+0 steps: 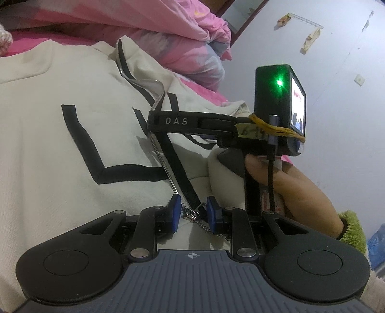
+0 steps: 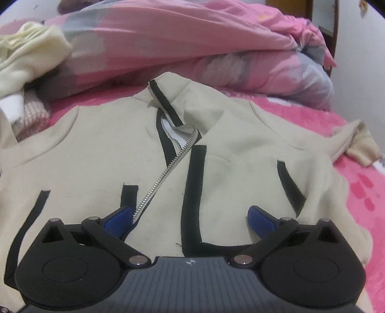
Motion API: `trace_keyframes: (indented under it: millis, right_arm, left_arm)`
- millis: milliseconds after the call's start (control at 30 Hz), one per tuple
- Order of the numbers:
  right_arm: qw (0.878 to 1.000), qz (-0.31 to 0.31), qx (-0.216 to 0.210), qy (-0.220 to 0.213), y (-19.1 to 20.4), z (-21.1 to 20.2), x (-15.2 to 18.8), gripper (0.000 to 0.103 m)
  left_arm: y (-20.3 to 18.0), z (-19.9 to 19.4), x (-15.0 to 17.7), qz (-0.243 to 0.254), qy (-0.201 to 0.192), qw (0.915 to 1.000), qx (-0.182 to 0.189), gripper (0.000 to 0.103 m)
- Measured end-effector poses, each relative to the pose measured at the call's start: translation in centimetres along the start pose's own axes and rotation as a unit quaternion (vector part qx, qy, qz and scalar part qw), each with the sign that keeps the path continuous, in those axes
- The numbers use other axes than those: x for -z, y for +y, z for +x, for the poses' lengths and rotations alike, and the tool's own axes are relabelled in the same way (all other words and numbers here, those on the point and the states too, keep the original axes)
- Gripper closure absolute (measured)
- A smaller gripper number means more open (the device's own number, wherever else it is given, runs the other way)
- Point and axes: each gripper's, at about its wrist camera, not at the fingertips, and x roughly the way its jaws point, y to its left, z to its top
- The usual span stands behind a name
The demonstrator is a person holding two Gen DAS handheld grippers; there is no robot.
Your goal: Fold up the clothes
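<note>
1. The left tool [image 1: 193,211] is held narrowly parted, its blue pads flanking the zipper pull [image 1: 191,214] of the cream jacket [image 1: 48,144].
2. The right tool [image 2: 190,216] is spread wide over the jacket's front.
3. The jacket is laid flat on the pink bed [image 2: 361,192].
4. A pink quilt [image 2: 192,43] is heaped beyond.

- The jacket [image 2: 240,149] runs under the right gripper [image 2: 190,219], its hem hidden.
- In the left view, the other gripper's handle covers the jacket's far side.
- The wall hooks [image 1: 305,21] are too small to read.
</note>
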Motion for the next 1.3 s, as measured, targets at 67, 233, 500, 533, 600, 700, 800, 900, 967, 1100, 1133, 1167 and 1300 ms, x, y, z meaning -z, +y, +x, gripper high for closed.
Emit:
trace_keyframes:
  millis: [67,233,500,533,600,700,800,900,967,1100,1133,1167,1300]
  right_arm:
    - [1.0,0.003,-0.003,-0.001,-0.11,-0.14,0.09,0.0]
    - [1.0,0.0,-0.002,-0.004,-0.02,-0.26,0.02,0.0]
    - [1.0,0.001,-0.003,-0.004,0.04,-0.22,-0.05,0.0]
    - [1.0,0.001,-0.004,-0.004,0.02,-0.21,-0.06,0.0]
    - [1.0,0.002,-0.005,-0.004,-0.02,-0.19,-0.05,0.0]
    - [1.0,0.004,-0.006,-0.004,-0.05,-0.19,-0.04,0.0]
    - [1.0,0.003,-0.006,-0.004,-0.03,-0.19,-0.07,0.0]
    - [1.0,0.003,-0.007,-0.004,-0.04,-0.18,-0.1,0.0]
    - [1.0,0.003,-0.007,-0.004,-0.06,-0.17,-0.1,0.0]
    - [1.0,0.003,-0.007,-0.004,-0.04,-0.17,-0.1,0.0]
    - [1.0,0.003,-0.007,-0.004,-0.06,-0.16,-0.1,0.0]
    - [1.0,0.003,-0.008,-0.004,-0.08,-0.16,-0.1,0.0]
    - [1.0,0.002,-0.008,-0.004,-0.09,-0.15,-0.11,0.0]
  left_arm:
    - [0.05,-0.02,-0.02,-0.001,0.001,1.0,0.0,0.08]
    - [0.12,0.03,-0.06,-0.001,0.001,1.0,0.0,0.08]
    - [0.16,-0.1,0.02,-0.002,0.001,1.0,0.001,0.08]
    - [0.17,-0.11,0.01,-0.002,0.001,1.0,0.001,0.08]
    - [0.2,-0.11,-0.01,-0.002,0.001,1.0,0.001,0.08]
    - [0.22,-0.07,-0.07,-0.004,0.003,1.0,0.002,0.08]
    - [0.27,-0.05,-0.12,-0.005,0.004,1.0,0.004,0.08]
    - [0.34,-0.07,-0.16,-0.006,0.004,1.0,0.005,0.08]
    - [0.34,-0.08,-0.15,-0.007,0.005,0.9999,0.006,0.08]
    - [0.26,-0.07,-0.17,-0.008,0.006,0.9999,0.005,0.08]
    - [0.23,-0.07,-0.19,-0.008,0.006,0.9999,0.004,0.08]
    - [0.22,-0.06,-0.2,-0.008,0.006,0.9999,0.003,0.08]
    - [0.16,-0.04,-0.25,-0.01,0.008,0.9999,0.0,0.08]
